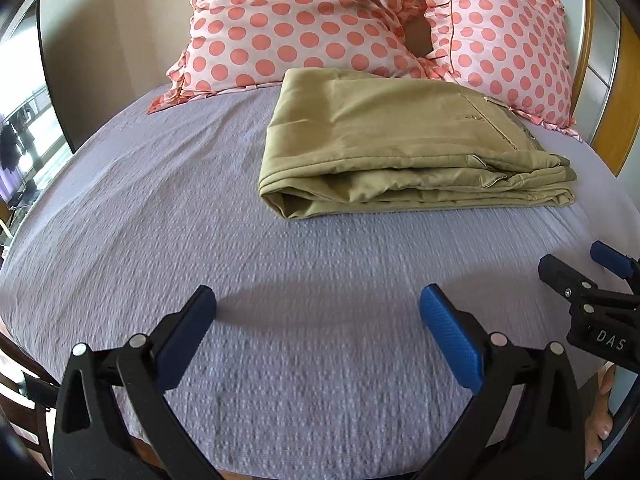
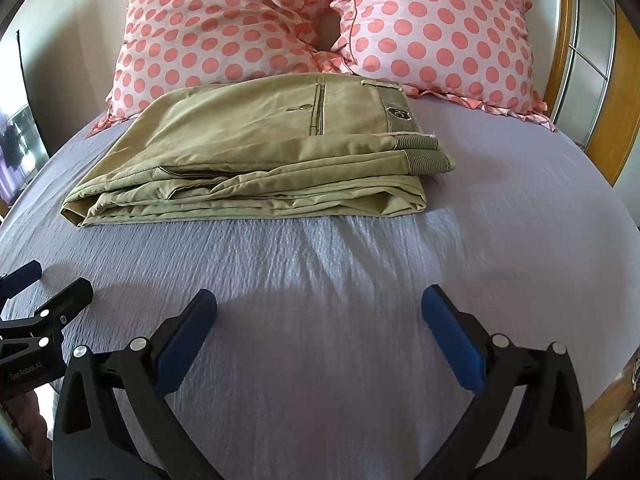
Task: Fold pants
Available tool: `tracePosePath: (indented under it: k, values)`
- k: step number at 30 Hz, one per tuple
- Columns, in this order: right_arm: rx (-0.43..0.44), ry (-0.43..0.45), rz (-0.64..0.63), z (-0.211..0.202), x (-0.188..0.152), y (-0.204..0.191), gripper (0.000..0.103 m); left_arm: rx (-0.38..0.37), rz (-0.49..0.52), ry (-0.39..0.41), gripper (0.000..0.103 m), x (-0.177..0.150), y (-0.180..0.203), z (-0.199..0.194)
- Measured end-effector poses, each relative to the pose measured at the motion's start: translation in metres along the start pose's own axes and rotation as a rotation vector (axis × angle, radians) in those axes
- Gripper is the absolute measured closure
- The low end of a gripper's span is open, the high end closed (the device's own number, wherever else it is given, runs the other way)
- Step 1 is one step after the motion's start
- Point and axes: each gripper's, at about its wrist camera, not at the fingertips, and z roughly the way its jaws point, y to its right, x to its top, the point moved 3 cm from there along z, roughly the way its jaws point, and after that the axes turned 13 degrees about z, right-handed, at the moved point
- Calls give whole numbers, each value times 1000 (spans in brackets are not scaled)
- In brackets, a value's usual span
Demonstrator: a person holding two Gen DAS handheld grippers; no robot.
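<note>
Khaki pants (image 1: pixel 384 140) lie folded in a flat stacked rectangle on the lilac bedspread (image 1: pixel 168 208), just in front of the pillows. In the right wrist view the pants (image 2: pixel 256 152) show a back pocket and ribbed waistband at the right end. My left gripper (image 1: pixel 318 312) is open and empty, above the bedspread, well short of the pants. My right gripper (image 2: pixel 319 312) is open and empty too, also short of the pants. The right gripper also shows at the right edge of the left wrist view (image 1: pixel 576 268), and the left gripper at the left edge of the right wrist view (image 2: pixel 48 284).
Two pink polka-dot pillows (image 1: pixel 288 20) (image 2: pixel 432 28) lean against the wall behind the pants. A wooden headboard or frame (image 2: pixel 616 104) stands at the right. A dark screen or mirror (image 1: pixel 36 92) is at the left. The bed's near edge (image 1: pixel 24 356) curves at the lower left.
</note>
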Motion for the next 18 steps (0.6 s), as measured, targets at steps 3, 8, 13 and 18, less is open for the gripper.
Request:
tracePosePath:
  k: [3, 8, 13, 18]
  values:
    - [1, -2, -2, 0, 0, 1, 1, 0, 0, -1, 2, 0, 0, 0]
    - [0, -3, 0, 0, 0, 1, 1, 1, -1, -1, 2, 0, 0, 0]
    - [2, -4, -3, 0, 0, 1, 1, 1, -1, -2, 2, 0, 0, 1]
    - [2, -4, -3, 1, 1, 1, 1, 1, -2, -3, 2, 0, 0, 1]
